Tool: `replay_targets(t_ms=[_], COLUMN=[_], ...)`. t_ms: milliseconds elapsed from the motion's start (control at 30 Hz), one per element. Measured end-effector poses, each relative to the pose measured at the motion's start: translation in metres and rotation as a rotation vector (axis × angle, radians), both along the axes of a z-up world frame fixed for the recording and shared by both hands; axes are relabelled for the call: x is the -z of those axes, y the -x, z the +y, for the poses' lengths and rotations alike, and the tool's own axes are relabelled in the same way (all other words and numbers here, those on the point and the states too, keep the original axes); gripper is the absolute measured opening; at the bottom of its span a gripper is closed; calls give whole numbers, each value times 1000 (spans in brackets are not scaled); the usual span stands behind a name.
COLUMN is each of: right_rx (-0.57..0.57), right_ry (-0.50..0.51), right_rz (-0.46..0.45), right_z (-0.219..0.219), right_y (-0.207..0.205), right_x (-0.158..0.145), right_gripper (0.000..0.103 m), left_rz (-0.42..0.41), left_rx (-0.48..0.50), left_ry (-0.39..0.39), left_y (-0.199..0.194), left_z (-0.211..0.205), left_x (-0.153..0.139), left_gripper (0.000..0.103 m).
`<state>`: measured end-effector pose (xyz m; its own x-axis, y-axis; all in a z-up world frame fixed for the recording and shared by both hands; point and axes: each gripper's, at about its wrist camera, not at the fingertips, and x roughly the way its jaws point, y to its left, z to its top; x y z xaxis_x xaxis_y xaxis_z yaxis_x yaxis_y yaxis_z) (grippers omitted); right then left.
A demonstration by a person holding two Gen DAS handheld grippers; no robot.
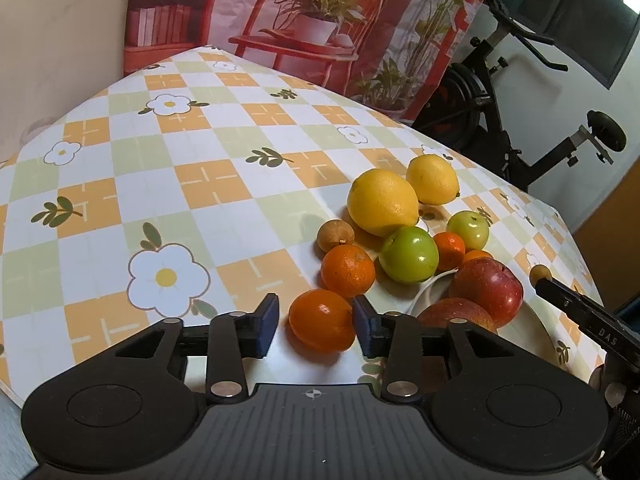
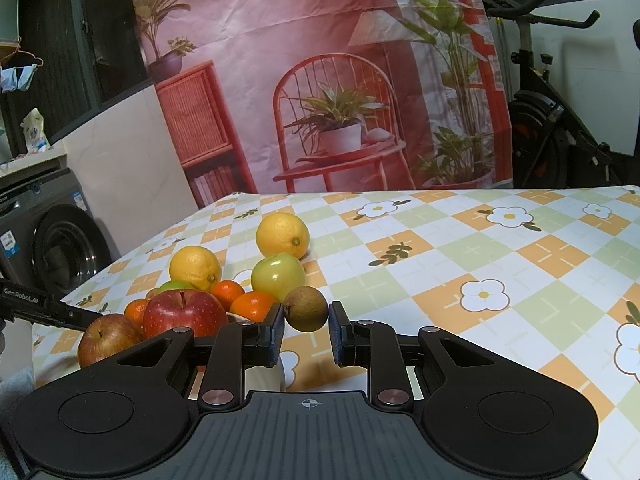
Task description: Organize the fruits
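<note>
The left gripper (image 1: 316,322) stands spread around an orange (image 1: 322,320) lying on the table (image 1: 200,184), one pad apart. The right gripper (image 2: 306,330) pinches a small brown fruit (image 2: 306,308). Next, probably: left closes, right carries its fruit toward the plate (image 1: 536,332).

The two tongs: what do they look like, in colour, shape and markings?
Both left tongs and right tongs are matte black, with dark blue pads, silver rivets, two round discs and a ribbed centre plate bearing a crosshair mark. White lettering runs along the side.
</note>
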<state>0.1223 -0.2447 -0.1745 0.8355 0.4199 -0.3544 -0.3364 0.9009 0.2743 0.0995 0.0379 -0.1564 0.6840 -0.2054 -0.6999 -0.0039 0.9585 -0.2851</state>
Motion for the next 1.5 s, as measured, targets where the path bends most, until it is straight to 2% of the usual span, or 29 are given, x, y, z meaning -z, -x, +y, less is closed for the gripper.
replay_targets(t_ms=[733, 833, 1133, 1500], right_rx=[-3, -3, -4, -6], right_ry=[-1, 0, -1, 10], right_rz=[1, 2, 2, 0], right_z=[0, 0, 0, 5], right_y=[0, 0, 0, 4], right_x=[0, 0, 0, 1], right_gripper=[22, 22, 22, 22], left_rz=[28, 11, -16, -66], left_rx=[51, 54, 59, 76], left_ry=[-63, -63, -81, -53], left_y=[-8, -7, -3, 7], left_z=[-13, -12, -14, -12], left_x=[14, 13, 9, -8], left_gripper=[47, 44, 43, 43])
